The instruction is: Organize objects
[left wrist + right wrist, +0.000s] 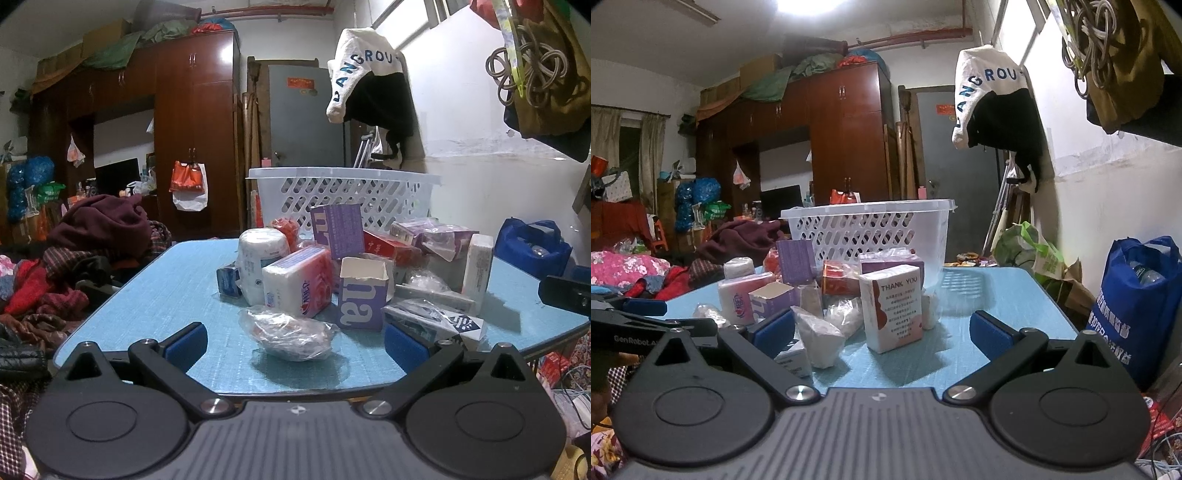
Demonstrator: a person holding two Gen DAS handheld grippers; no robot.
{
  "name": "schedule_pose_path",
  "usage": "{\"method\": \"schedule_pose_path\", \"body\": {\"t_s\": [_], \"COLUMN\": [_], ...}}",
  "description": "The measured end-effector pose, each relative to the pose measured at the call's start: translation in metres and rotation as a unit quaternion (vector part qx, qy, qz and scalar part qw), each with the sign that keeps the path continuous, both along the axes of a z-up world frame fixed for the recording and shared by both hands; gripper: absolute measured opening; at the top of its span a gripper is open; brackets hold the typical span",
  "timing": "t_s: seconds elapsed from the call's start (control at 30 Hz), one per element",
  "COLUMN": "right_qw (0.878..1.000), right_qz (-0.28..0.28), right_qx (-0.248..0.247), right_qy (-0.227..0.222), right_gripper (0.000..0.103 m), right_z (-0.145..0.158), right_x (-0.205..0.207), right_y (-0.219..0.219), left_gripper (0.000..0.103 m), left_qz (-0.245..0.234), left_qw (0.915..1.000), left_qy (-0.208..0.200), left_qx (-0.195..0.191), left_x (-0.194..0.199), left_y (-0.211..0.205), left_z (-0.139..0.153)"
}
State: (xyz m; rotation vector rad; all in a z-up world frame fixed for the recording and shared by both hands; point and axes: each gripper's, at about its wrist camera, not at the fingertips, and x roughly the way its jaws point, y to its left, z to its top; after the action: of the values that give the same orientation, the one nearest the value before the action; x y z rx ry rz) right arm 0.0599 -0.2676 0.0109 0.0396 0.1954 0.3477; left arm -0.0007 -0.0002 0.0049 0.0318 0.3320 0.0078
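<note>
Right now I hold both sets of fingers spread and empty: the left gripper faces a crinkly plastic-wrapped packet near the tabletop edge; the right gripper faces the "THANK YOU" box; the white basket waits behind the pile; my worry is the wrap slipping, or the upright box toppling onto its neighbours.
</note>
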Motion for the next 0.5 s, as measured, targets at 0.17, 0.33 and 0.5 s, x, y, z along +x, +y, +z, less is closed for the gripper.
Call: {"method": "schedule_pose_path", "body": {"t_s": [0.17, 0.33, 0.5], "right_qw": [1.0, 1.0, 1.0], "right_qz": [-0.001, 0.002, 0.001], "right_qx": [0.0, 0.002, 0.001], "right_qy": [0.002, 0.004, 0.005], "right_gripper": [0.103, 0.103, 0.103], "right_z": [-0.0006, -0.0013, -0.002], "right_x": [0.0004, 0.001, 0.0018], "right_y": [0.0, -0.001, -0.002], "left_gripper": [0.103, 0.103, 0.103], "left_qz": [-0.002, -0.002, -0.001], "left_qw": [1.0, 1.0, 0.9998], "left_qy": [0.003, -0.003, -0.017], "left_qx": [0.0, -0.001, 0.014], "left_x": [0.0004, -0.0009, -0.0021], "left_y": [-0.001, -0.0013, -0.0044], "left_z": [-0.0002, -0.0001, 0.0003]}}
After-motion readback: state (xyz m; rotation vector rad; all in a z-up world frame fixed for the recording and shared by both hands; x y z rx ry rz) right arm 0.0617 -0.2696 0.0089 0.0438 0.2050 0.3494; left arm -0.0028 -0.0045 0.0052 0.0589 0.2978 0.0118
